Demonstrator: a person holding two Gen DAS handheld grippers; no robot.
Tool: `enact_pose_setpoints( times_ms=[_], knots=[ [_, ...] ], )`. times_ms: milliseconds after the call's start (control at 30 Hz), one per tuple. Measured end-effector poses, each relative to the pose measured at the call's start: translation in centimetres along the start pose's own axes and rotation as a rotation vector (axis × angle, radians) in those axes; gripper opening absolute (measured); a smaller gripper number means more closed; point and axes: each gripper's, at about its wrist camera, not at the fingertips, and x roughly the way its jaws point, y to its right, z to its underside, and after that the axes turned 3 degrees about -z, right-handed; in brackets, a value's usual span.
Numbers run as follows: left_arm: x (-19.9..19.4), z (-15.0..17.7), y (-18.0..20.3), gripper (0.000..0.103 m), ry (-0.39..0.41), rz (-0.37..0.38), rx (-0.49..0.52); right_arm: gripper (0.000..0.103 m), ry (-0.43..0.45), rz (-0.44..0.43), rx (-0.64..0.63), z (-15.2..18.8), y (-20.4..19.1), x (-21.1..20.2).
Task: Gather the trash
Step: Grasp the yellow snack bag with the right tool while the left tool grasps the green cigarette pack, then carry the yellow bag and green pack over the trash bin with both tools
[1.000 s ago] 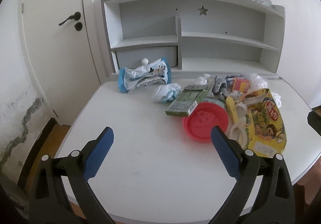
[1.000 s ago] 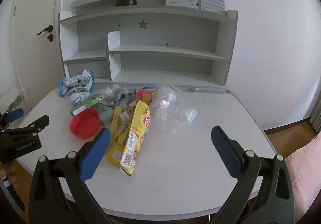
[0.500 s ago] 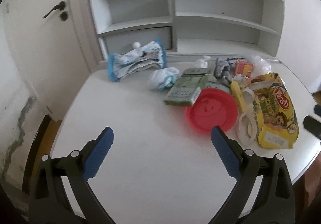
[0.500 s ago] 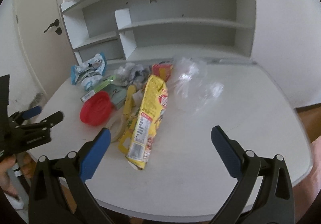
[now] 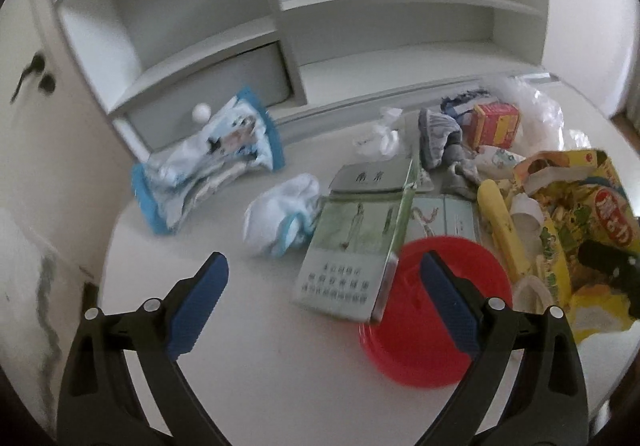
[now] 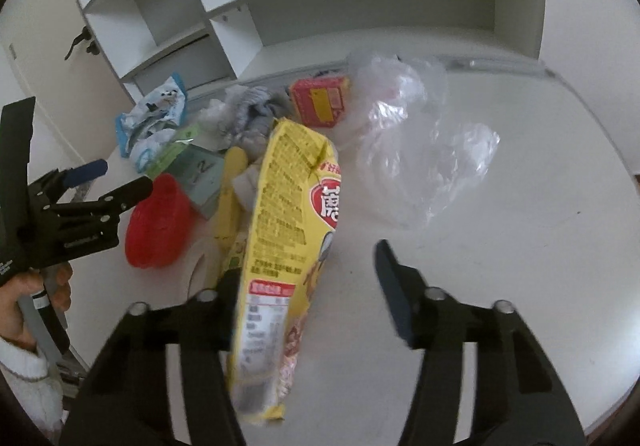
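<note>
Trash lies in a heap on the white table (image 5: 280,374). My left gripper (image 5: 324,298) is open; its right finger is over a red plastic lid (image 5: 432,326) and a green carton (image 5: 356,246) lies between its fingers. My right gripper (image 6: 312,286) is open around the near end of a yellow snack bag (image 6: 280,230), which hides its left finger pad. A blue-and-white wrapper (image 5: 208,162), a crumpled white wad (image 5: 280,222), a red box (image 5: 496,124) and a clear plastic bag (image 6: 416,142) lie around.
A white shelf unit (image 5: 288,18) stands at the table's back edge. A door with a black handle (image 5: 28,74) is at the left. The left gripper (image 6: 80,206) and the hand holding it show in the right wrist view.
Both grippers have moved forward and down toward the heap. The left one now reaches the carton and red lid; the right one now straddles the yellow bag.
</note>
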Motion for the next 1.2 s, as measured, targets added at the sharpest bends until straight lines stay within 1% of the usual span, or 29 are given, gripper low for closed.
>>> enact_pose_setpoints(
  times_ms=[67, 133, 200, 267, 300, 333, 367, 500, 567, 600, 633, 700, 833, 933, 1100, 1200],
  knots=[
    [0.3, -0.8, 0.7, 0.092, 0.004, -0.027, 0.060, 0.035, -0.011, -0.019, 0.013, -0.3, 0.4, 0.5],
    [0.9, -1.4, 1.6, 0.081, -0.009, -0.052, 0.142, 0.033, -0.014, -0.023, 0.021, -0.4, 0.5, 0.6],
    [1.4, -1.4, 2.3, 0.078, -0.031, -0.050, 0.188, 0.025, -0.016, -0.045, 0.027, -0.4, 0.7, 0.6],
    [1.6, -1.2, 2.5, 0.070, -0.040, -0.025, 0.193, 0.022, -0.020, -0.057, 0.029, -0.5, 0.8, 0.7],
    [1.6, -1.2, 2.3, 0.057, -0.041, -0.001, 0.181, 0.021, -0.021, -0.060, 0.030, -0.6, 0.9, 0.7],
    [1.7, -1.3, 2.1, 0.035, -0.042, 0.025, 0.165, 0.020, -0.019, -0.062, 0.030, -0.6, 0.9, 0.7],
    [1.8, -1.4, 1.7, 0.028, -0.040, 0.049, 0.144, 0.019, -0.017, -0.064, 0.032, -0.7, 1.0, 0.7],
    [1.8, -1.5, 0.6, 0.023, -0.015, 0.089, 0.073, 0.014, -0.007, -0.086, 0.051, -0.8, 1.8, 0.3],
    [1.1, -1.5, -0.2, 0.018, 0.008, 0.115, 0.015, 0.012, 0.006, -0.092, 0.064, -0.9, 2.3, -0.1],
    [0.8, -1.6, -0.6, 0.012, 0.024, 0.115, -0.005, 0.012, 0.019, -0.096, 0.071, -1.1, 2.5, -0.5],
    [0.4, -1.7, -0.9, 0.011, 0.039, 0.106, -0.017, 0.012, 0.028, -0.097, 0.076, -1.2, 2.6, -0.7],
    [-0.5, -1.9, -1.7, 0.011, 0.077, 0.113, -0.061, 0.011, 0.044, -0.098, 0.075, -1.6, 2.8, -1.3],
    [-2.0, -2.2, -2.8, 0.010, 0.118, 0.139, -0.119, 0.011, 0.066, -0.101, 0.065, -2.5, 2.8, -2.0],
    [-3.0, -2.2, -3.9, 0.010, 0.146, 0.157, -0.171, 0.011, 0.100, -0.078, 0.056, -3.2, 3.2, -2.9],
    [-3.5, -1.9, -4.3, 0.010, 0.144, 0.142, -0.193, 0.011, 0.163, -0.034, 0.062, -4.3, 4.0, -4.4],
    [-3.6, -1.8, -4.2, 0.010, 0.132, 0.123, -0.197, 0.011, 0.197, 0.022, 0.039, -5.1, 4.1, -4.5]
  ],
)
